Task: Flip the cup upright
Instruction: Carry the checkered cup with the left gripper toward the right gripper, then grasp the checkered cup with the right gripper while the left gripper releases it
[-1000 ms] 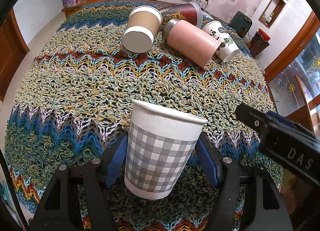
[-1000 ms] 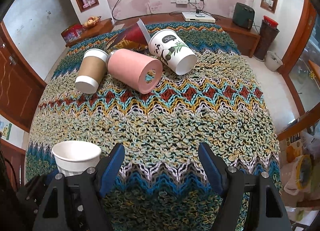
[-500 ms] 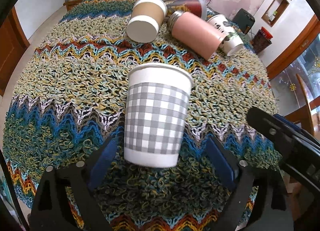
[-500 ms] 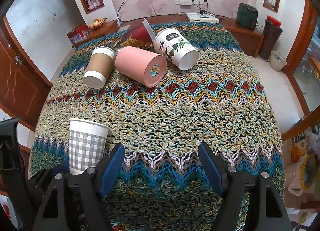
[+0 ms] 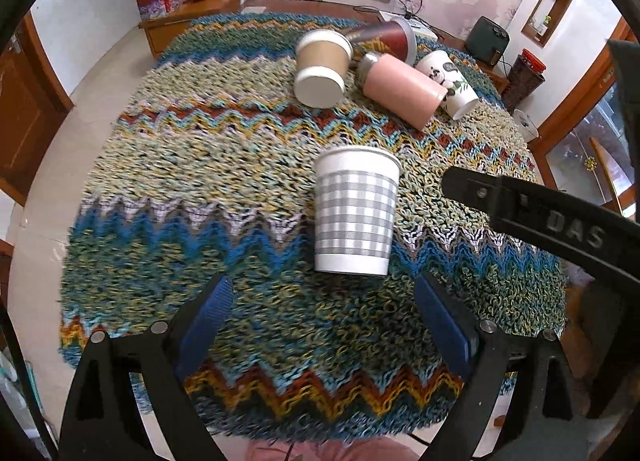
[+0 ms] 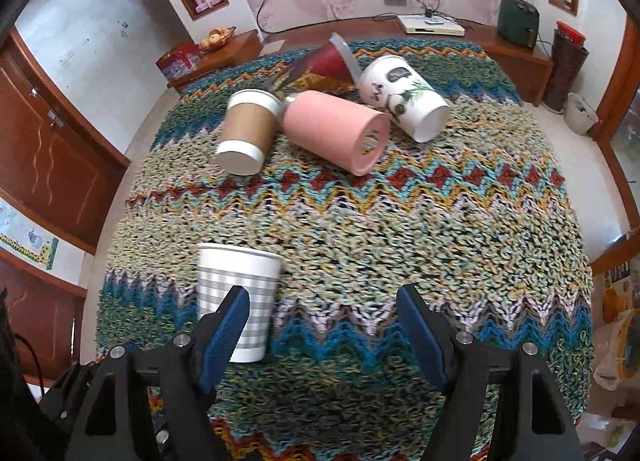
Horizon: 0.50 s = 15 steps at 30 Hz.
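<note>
A grey-and-white checked paper cup (image 5: pixel 354 211) stands upright, mouth up, on the knitted zigzag tablecloth (image 5: pixel 200 181). It also shows in the right wrist view (image 6: pixel 238 293), partly behind a blue pad. My left gripper (image 5: pixel 322 321) is open and empty, pulled back from the cup. My right gripper (image 6: pixel 324 331) is open and empty, to the right of the cup; its arm crosses the left wrist view (image 5: pixel 560 225).
Several cups lie on their sides at the far end: a brown one with a white lid (image 6: pixel 248 129), a pink one (image 6: pixel 336 131), a panda-print one (image 6: pixel 404 101) and a dark red one (image 6: pixel 326 63). A wooden cabinet (image 6: pixel 440 37) stands behind the table.
My left gripper has let go of the checked cup and drawn back and up from it. The cup now stands alone on the cloth. The right gripper has risen a little.
</note>
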Available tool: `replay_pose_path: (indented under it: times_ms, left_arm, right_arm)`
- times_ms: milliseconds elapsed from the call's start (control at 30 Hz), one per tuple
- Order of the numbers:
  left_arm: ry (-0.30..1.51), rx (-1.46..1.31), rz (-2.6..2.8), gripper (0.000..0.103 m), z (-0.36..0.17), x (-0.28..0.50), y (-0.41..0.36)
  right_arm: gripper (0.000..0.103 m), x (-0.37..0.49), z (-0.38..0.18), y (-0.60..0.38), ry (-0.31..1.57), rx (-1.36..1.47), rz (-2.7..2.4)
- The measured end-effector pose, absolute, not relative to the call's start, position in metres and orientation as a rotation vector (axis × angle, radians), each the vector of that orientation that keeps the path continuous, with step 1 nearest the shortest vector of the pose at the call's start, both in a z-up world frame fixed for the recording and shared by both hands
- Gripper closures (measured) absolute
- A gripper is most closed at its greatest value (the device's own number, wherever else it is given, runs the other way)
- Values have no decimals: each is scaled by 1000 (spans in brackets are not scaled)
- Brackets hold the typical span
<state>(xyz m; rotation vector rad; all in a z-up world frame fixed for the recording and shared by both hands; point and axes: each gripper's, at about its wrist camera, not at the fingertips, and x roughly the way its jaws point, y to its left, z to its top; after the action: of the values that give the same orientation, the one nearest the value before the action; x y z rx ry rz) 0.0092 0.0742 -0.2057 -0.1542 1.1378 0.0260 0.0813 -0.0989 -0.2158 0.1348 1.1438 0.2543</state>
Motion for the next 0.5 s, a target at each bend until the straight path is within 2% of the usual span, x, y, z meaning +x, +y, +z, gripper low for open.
replay_pose_path:
  times_ms: [500]
  left_arm:
    - [1135, -129, 49, 10, -183, -3, 108]
  right_arm:
    - [26, 95, -235, -52, 1232, 156, 281]
